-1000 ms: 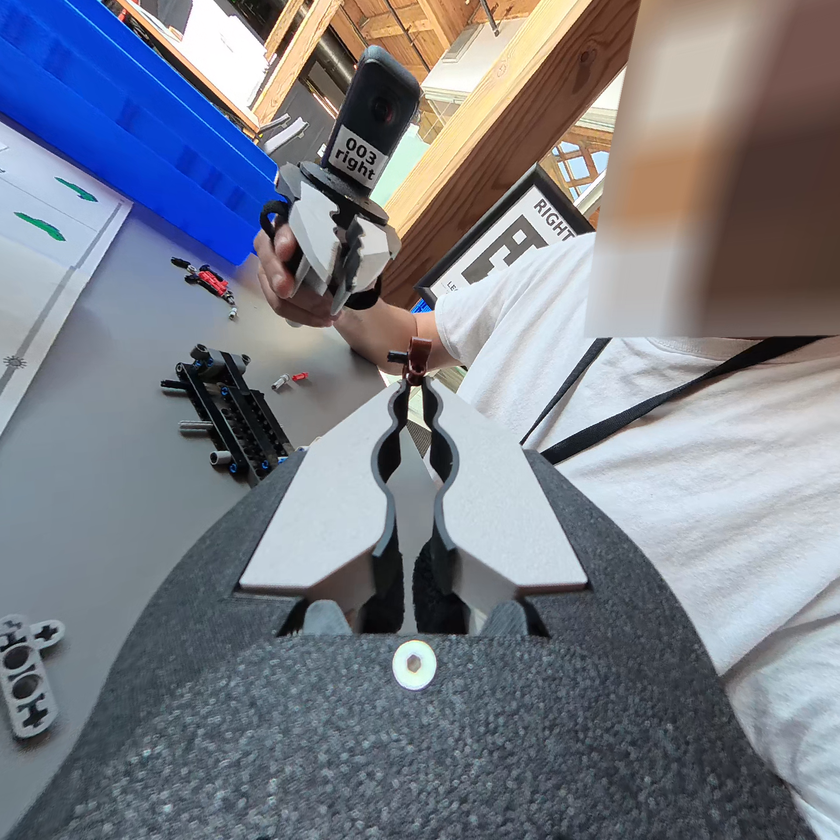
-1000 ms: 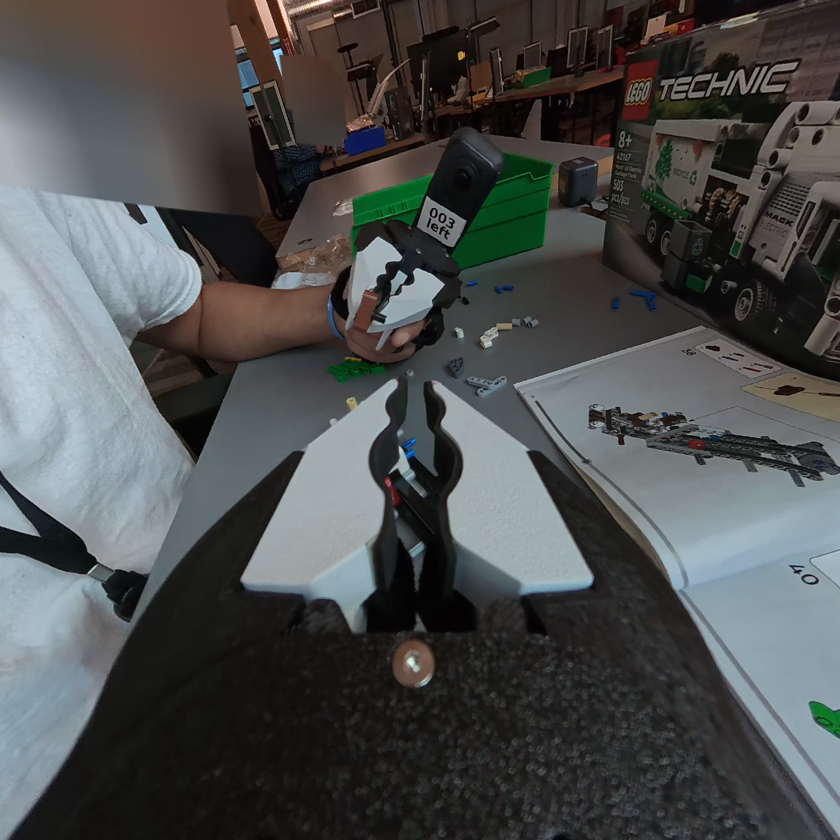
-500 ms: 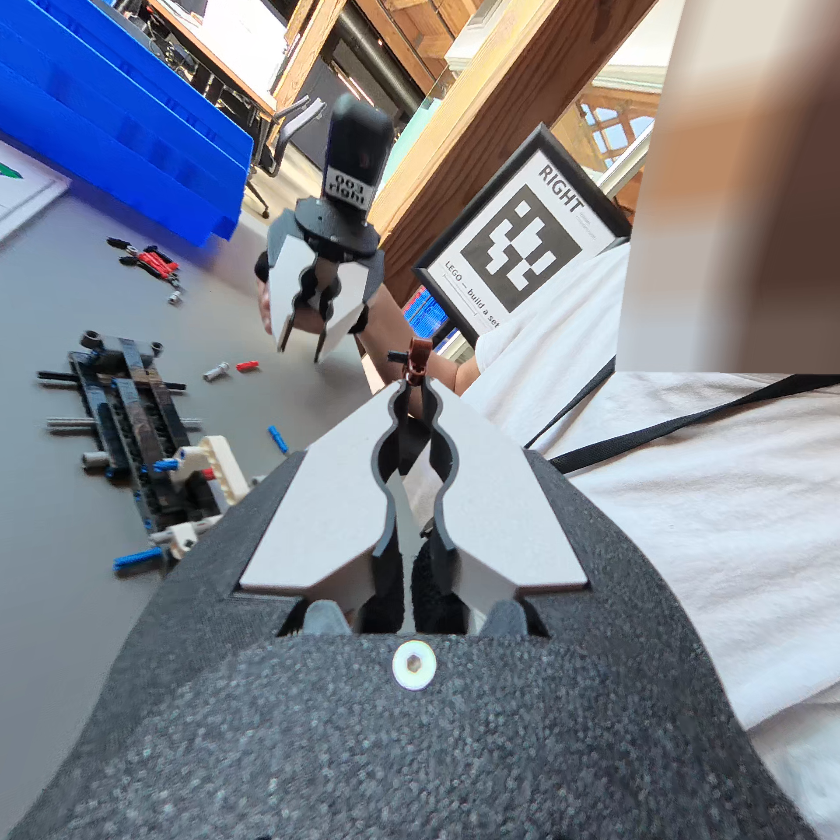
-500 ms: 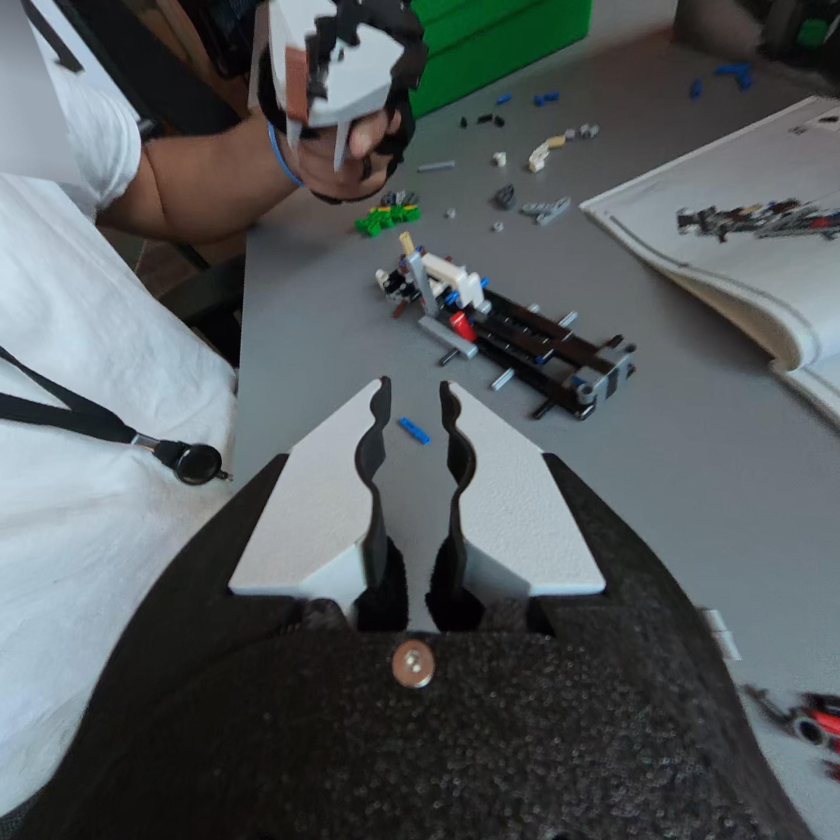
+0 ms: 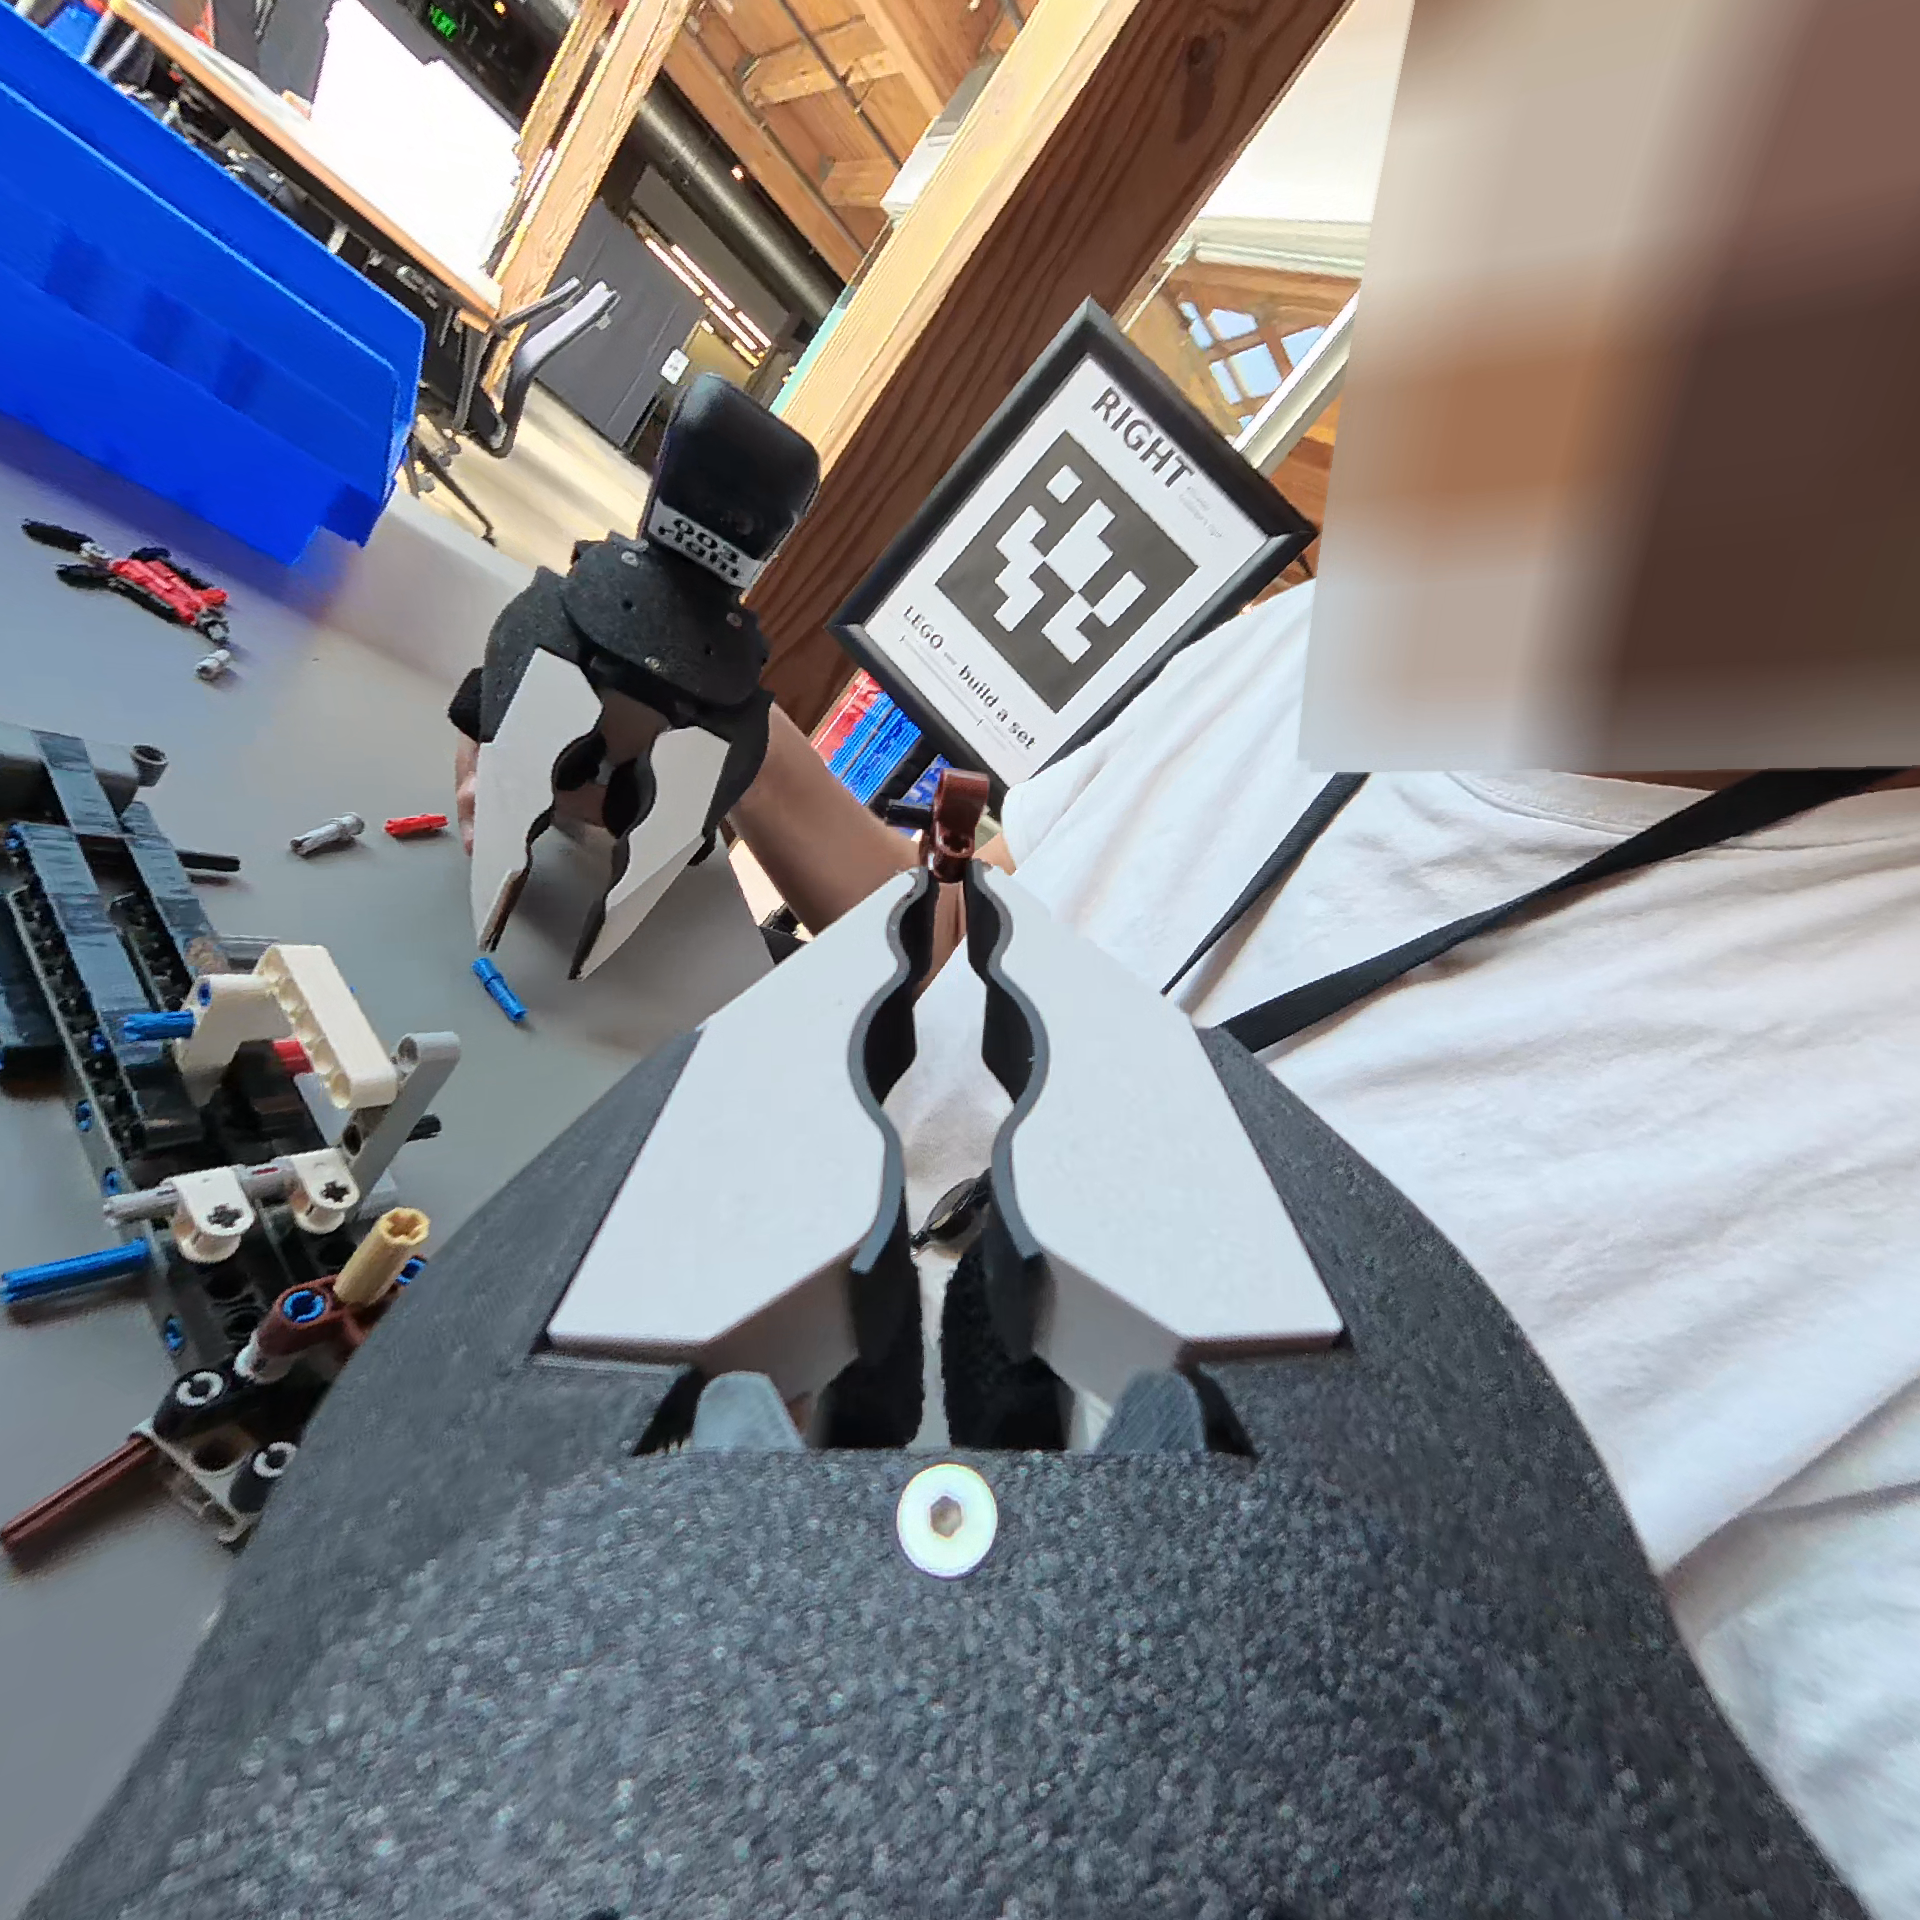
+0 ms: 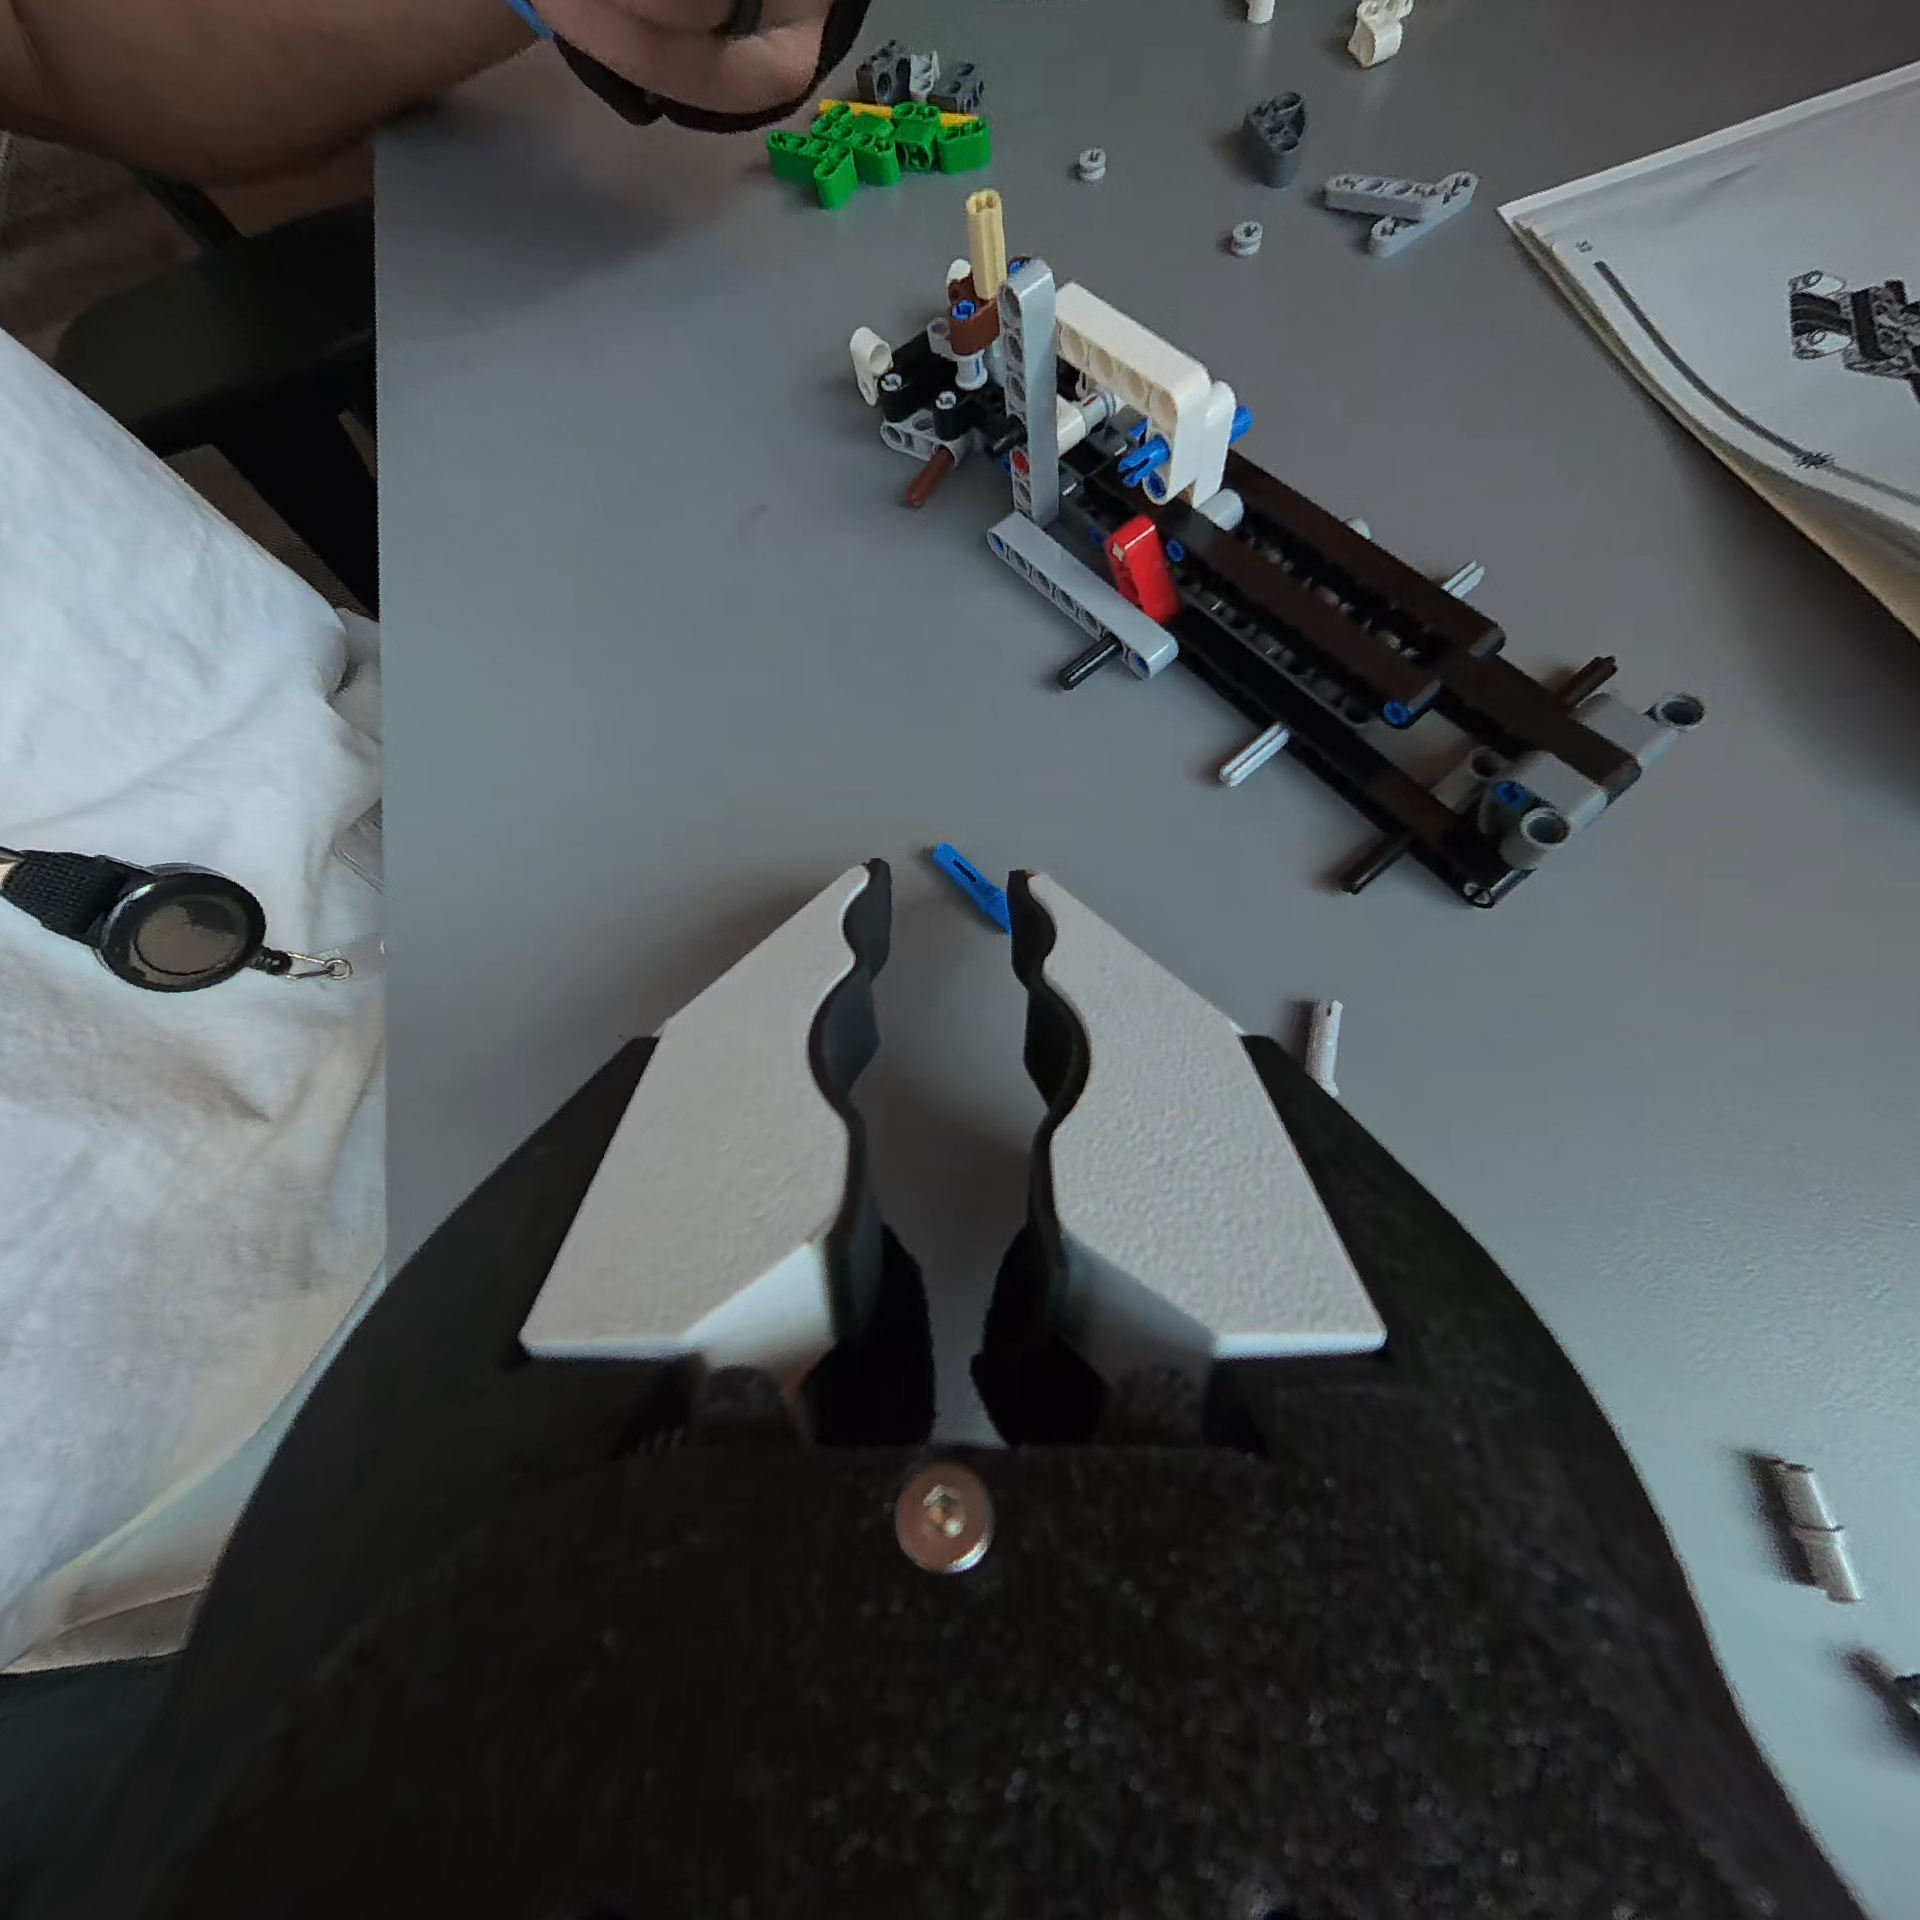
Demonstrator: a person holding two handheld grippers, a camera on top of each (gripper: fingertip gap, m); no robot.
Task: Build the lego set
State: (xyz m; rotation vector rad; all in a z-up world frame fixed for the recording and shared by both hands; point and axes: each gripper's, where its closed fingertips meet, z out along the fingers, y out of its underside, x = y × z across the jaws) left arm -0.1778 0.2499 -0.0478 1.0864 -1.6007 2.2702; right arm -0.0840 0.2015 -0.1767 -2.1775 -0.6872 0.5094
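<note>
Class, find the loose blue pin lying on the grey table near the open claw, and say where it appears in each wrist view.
Left wrist view: the blue pin lies left of centre, just below the right claw.
Right wrist view: the blue pin sits at centre, just past the right claw tips.
Shared landmark: the black chassis with its white beam.

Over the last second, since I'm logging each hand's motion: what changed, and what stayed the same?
The right gripper tipped down from facing the other hand to hang over the table, its jaws parting from nearly shut to open, with the loose blue pin lying at its fingertips; it holds nothing. The left gripper stayed shut on the small brown piece, raised in the air. The chassis assembly lay untouched.
</note>
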